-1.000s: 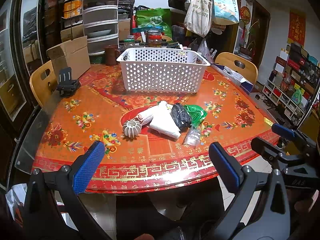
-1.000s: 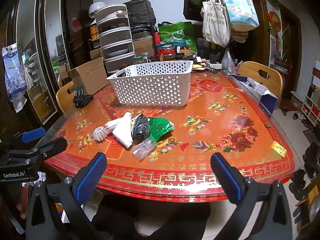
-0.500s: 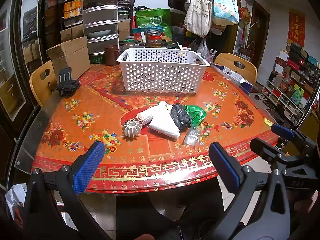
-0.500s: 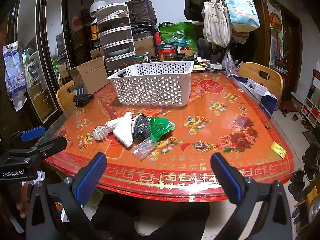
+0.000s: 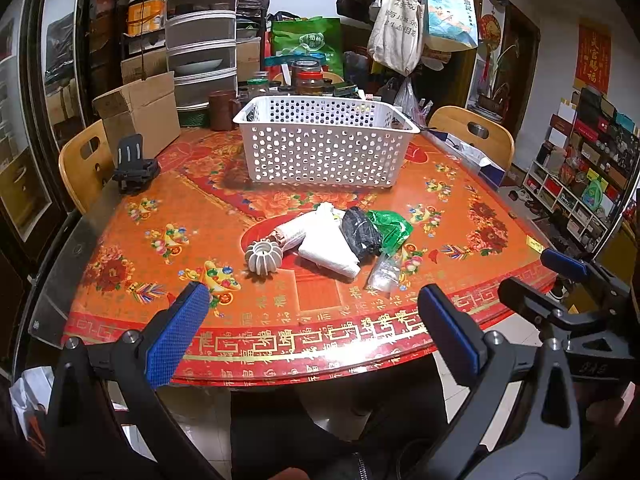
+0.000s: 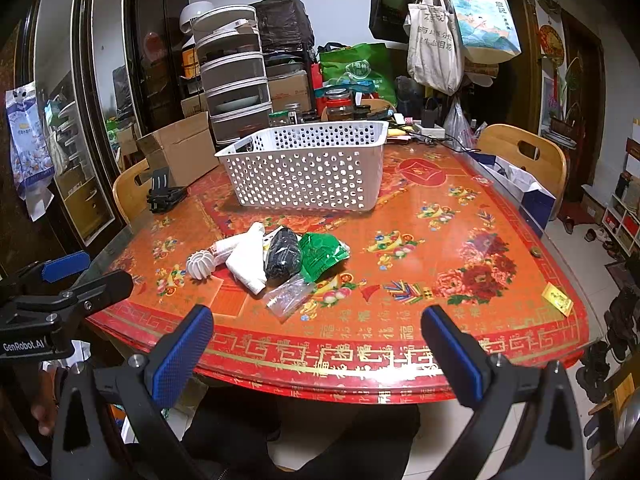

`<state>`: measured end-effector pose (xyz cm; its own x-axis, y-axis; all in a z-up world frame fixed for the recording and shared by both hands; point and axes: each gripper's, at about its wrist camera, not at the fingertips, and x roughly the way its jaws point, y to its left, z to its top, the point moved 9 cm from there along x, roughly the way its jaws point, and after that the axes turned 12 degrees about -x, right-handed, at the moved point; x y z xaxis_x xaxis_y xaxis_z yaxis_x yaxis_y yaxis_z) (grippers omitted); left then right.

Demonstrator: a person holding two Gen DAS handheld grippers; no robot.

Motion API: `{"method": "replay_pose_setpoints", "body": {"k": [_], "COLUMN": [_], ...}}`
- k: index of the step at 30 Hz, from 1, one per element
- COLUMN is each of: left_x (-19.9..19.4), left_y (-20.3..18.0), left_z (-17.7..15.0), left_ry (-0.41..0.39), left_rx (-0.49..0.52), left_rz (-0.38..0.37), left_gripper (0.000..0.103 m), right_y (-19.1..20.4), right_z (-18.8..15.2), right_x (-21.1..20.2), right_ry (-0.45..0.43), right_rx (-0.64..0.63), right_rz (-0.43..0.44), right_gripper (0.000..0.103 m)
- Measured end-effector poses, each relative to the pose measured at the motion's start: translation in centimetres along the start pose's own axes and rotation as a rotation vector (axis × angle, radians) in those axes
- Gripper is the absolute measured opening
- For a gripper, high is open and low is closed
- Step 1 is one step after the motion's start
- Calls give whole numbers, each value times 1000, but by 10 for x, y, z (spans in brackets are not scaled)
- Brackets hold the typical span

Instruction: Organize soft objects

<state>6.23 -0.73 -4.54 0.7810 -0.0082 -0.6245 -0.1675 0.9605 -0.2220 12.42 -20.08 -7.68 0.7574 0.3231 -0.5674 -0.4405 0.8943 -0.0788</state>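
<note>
Pile unmoved, hand-held grippers unchanged.

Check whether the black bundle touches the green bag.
Touching: the right wrist view shows the black bundle lying directly against the green bag, no gap.

Heap of soft objects on table, before basket.

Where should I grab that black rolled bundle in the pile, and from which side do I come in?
Grip the black bundle across its narrow width near the middle, coming down from above with the right hand-held gripper, which is open. It lies lengthwise, wedged between the white folded cloth and the green bag, so a side approach would likely snag those neighbours.
</note>
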Motion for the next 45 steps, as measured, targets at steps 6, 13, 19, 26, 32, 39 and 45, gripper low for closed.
{"method": "replay_pose_setpoints", "body": {"k": [6, 13, 19, 26, 32, 39, 45], "left_x": [0, 0, 0, -3, -2, 76, 113], "left_y": [1, 0, 0, 2, 27, 71, 83], "left_z": [0, 0, 0, 3, 24, 3, -15], "left_ry": [1, 1, 1, -29, -155, 10, 59], "left_rx": [0, -1, -2, -2, -49, -45, -54], "left_rz": [0, -1, -1, 5, 27, 117, 75], "left_gripper": [103, 103, 103, 103, 103, 103, 103], "right_y": [0, 0, 0, 1, -3, -15, -4], "right_z": [0, 0, 1, 2, 15, -20, -38], "right_x": [0, 0, 0, -1, -16, 43, 79], "right_ry": [-1, -1, -1, -19, -222, -54, -16], "right_rx": [0, 0, 0, 1, 9, 120, 123], "right_rz": [1, 0, 1, 12, 20, 89, 150], "right_gripper": [103, 103, 103, 103, 103, 103, 100]}}
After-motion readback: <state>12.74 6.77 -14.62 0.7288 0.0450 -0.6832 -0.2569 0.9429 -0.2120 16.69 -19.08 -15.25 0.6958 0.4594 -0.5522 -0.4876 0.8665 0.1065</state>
